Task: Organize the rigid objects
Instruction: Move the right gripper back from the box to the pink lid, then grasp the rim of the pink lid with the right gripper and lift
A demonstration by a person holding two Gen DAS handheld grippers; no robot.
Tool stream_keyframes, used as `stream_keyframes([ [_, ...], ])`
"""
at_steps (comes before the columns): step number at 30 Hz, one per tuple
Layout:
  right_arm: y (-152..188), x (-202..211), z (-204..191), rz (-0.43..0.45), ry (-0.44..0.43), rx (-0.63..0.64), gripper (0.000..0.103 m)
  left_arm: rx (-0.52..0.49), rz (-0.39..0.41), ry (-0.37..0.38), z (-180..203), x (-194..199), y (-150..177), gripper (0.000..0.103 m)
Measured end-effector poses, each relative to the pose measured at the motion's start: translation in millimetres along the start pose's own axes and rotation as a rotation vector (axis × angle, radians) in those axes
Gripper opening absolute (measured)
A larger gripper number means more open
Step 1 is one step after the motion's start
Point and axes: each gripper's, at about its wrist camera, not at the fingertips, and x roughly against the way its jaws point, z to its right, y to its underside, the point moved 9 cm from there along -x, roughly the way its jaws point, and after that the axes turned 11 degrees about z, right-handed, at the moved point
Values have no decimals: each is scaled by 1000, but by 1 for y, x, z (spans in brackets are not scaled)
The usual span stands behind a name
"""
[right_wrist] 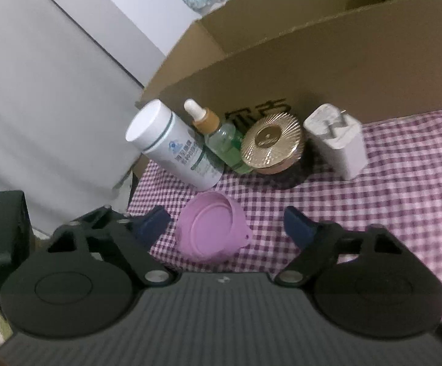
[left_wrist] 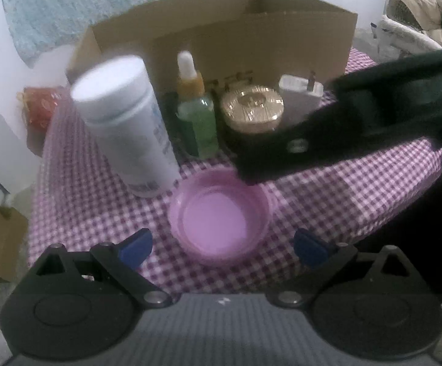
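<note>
A pink lid (left_wrist: 221, 216) lies open side up on the purple checked cloth (left_wrist: 327, 201). My left gripper (left_wrist: 222, 248) is open, its blue fingertips on either side of the lid's near edge. My right gripper (right_wrist: 224, 225) is open too, with the pink lid (right_wrist: 212, 228) between its pads and touching neither. Its black housing (left_wrist: 358, 122) reaches in from the right over the lid's far rim. Behind stand a white bottle (right_wrist: 172, 149), a green dropper bottle (right_wrist: 224, 143), a gold-topped jar (right_wrist: 269, 143) and a white charger plug (right_wrist: 336, 146).
An open cardboard box (right_wrist: 327, 61) stands right behind the row of objects. The table's left edge drops off beside the white bottle (left_wrist: 123, 122); a red packet (left_wrist: 38, 106) and a small cardboard piece (left_wrist: 1, 241) lie beyond it. A white panel (right_wrist: 38, 91) rises on the left.
</note>
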Motion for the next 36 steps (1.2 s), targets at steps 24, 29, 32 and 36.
stream_keyframes([
  [24, 3, 1, 27, -23, -13, -59, 88, -60, 140, 191, 50, -17, -11, 103],
  [29, -1, 1, 26, -25, -68, -126, 101, 2, 196, 230, 47, -13, -8, 103],
  [32, -2, 2, 27, -20, -78, -147, 101, 88, 231, 286, 38, -7, -6, 103],
  [36, -2, 3, 27, -20, -88, -151, 101, 148, 236, 329, 30, -4, -5, 103],
])
